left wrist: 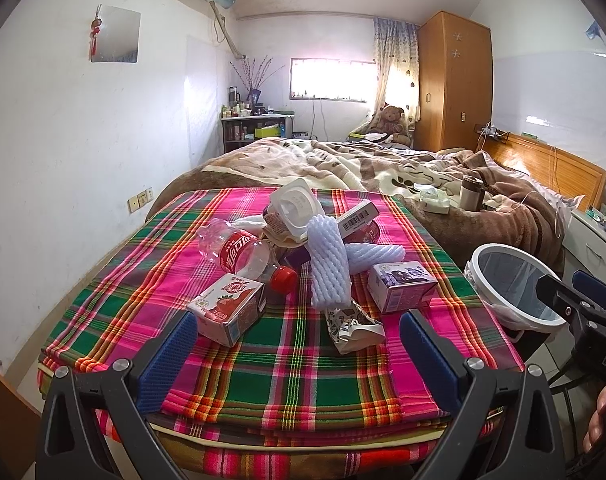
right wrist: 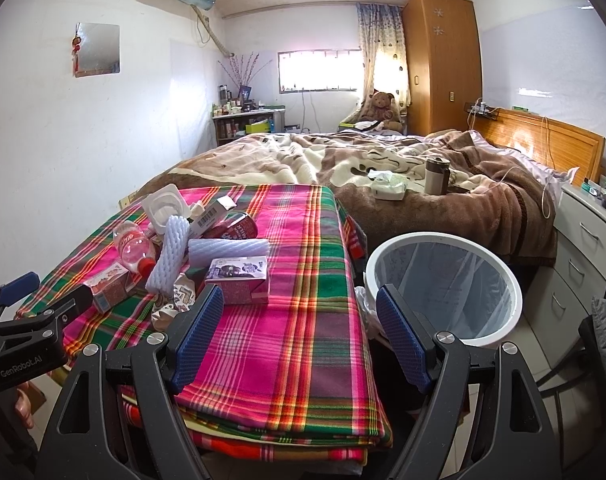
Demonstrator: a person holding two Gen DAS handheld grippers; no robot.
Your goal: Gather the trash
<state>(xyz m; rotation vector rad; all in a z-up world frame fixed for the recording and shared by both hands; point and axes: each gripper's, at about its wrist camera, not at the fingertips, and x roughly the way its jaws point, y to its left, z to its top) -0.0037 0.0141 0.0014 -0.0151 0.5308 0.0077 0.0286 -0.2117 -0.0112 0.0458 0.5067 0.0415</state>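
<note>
The bench (left wrist: 231, 364) under its pink, green and red plaid cloth fills the lower middle of both views; in the right wrist view its right edge runs down the centre of the frame, just beside the round white trash bin lined with a clear bag (right wrist: 499, 276), which stands on the floor at lower right with its mouth open upward. The trash sits bunched at mid-frame in the left wrist view, leaving bare plaid toward the near edge. A clear plastic bottle with a red label and red cap (left wrist: 247, 258) lies on its side, long axis slanting from upper left to lower right, cap toward the camera. A red strawberry milk carton (left wrist: 227, 308) lies just beside the cap, a purple carton (left wrist: 401, 286) to the right, white foam fruit netting sleeves (left wrist: 329, 268) between them, and a white plastic tub (left wrist: 295, 204) behind. The left claw (left wrist: 299, 354) is spread wide and empty above the near cloth; the right claw (right wrist: 299, 336) is likewise wide and empty, straddling the bench edge
</note>
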